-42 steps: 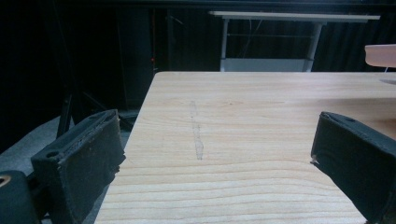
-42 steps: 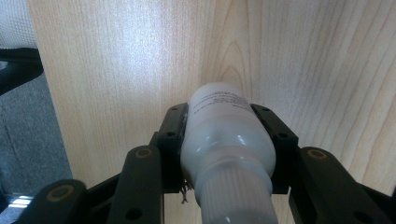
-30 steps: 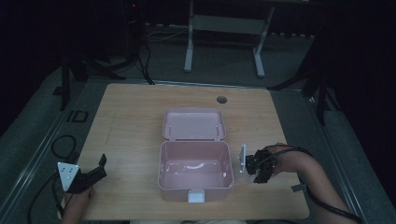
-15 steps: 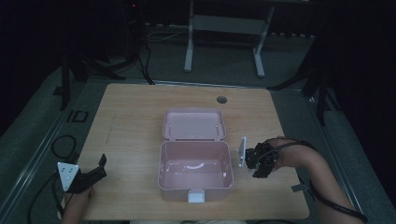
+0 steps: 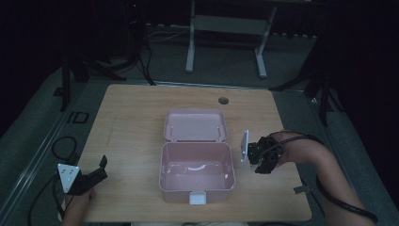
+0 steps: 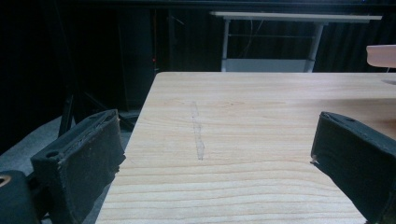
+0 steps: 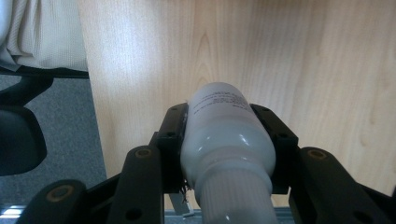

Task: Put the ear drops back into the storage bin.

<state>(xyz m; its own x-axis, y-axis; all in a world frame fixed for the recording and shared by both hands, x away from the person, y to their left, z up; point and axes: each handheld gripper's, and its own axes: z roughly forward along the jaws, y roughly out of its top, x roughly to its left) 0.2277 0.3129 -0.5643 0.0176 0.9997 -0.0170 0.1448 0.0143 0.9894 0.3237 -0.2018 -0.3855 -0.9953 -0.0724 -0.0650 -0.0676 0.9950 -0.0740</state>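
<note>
**A dim recording lab**

I work at a bare wooden desk (image 5: 141,117) with a cable grommet hole (image 5: 223,100) near its far edge. Grey carpet (image 5: 42,127) surrounds it, black cables (image 5: 141,61) trail across the floor, and a metal-framed bench (image 5: 226,28) stands beyond in darkness.

One white bottle (image 7: 226,140), one pink box (image 5: 196,172), two grippers.

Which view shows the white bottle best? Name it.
Right gripper view: the white bottle sits close and large, clamped between the right gripper fingers. The high view hides it behind that gripper. The left gripper view faces bare table.
</note>
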